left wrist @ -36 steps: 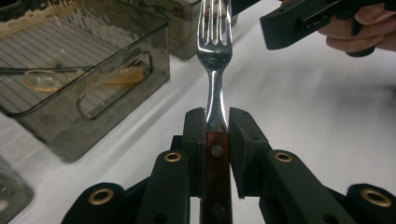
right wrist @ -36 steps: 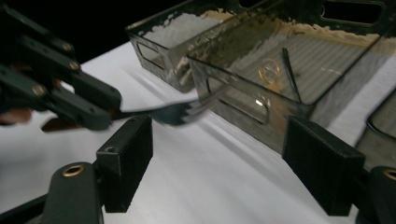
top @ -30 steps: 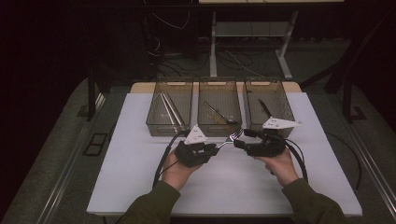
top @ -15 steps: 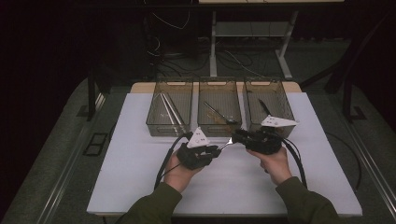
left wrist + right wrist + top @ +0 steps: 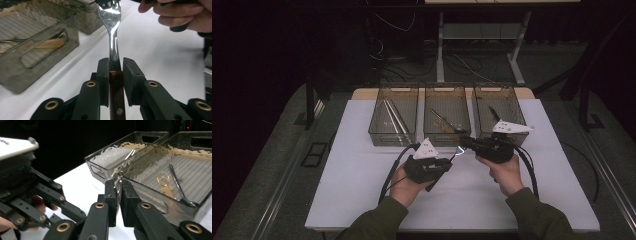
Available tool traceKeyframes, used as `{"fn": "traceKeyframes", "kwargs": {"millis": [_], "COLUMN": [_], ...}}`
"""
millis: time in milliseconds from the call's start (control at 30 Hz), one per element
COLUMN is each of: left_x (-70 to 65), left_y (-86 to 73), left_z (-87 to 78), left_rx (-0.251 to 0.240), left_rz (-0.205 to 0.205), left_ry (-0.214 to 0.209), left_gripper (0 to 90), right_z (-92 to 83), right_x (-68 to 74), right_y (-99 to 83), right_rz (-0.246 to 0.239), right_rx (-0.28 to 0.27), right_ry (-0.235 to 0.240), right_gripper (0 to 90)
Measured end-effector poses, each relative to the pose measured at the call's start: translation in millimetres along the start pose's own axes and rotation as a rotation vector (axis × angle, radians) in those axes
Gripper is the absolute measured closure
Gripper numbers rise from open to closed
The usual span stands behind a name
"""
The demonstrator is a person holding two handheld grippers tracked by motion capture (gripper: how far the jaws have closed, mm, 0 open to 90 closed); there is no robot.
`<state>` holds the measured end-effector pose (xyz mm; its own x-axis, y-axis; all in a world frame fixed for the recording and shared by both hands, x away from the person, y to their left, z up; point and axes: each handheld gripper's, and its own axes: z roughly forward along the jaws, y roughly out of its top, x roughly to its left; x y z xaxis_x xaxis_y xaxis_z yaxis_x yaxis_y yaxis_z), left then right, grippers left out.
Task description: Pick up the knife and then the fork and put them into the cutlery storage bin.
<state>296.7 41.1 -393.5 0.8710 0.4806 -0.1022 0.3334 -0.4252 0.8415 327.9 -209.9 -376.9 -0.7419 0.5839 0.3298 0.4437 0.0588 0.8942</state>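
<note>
Steel glints at the centre of the high view, where our fork (image 5: 111, 30) bridges both tools above the white table (image 5: 362, 175). Our left gripper (image 5: 447, 164) clamps its wooden handle, while our right gripper (image 5: 119, 191) has just been closing and now pinches the tines. With both ends held, we judge a handover toward the middle bin (image 5: 447, 131) is underway.
</note>
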Motion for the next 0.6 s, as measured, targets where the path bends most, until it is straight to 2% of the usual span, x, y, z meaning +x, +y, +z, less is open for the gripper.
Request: {"fn": "traceKeyframes", "kwargs": {"millis": [133, 267, 400, 600], "left_x": [-0.5, 2.8, 8.6, 16.4], "left_y": [-2.2, -5.8, -12.4, -21.7], "left_z": [0.6, -2.8, -10.4, -20.9], "left_rx": [0.001, 0.0, 0.0, 0.001], "left_rz": [0.011, 0.003, 0.018, 0.02], "left_ry": [-0.005, 0.001, -0.007, -0.012], "left_gripper": [65.8, 59.1, 53.1, 45.8], "right_z": [-3.8, -9.2, -17.2, -30.2], "right_x": [3.9, 2.1, -3.3, -10.2], "right_y": [4.5, 7.0, 9.7, 14.5], "right_rz": [-0.032, -0.031, -0.031, -0.035], "right_rx": [-0.001, -0.004, -0.012, -0.02], "right_ry": [-0.005, -0.028, -0.052, -0.09], "right_gripper": [86.2, 86.4, 86.7, 86.7]}}
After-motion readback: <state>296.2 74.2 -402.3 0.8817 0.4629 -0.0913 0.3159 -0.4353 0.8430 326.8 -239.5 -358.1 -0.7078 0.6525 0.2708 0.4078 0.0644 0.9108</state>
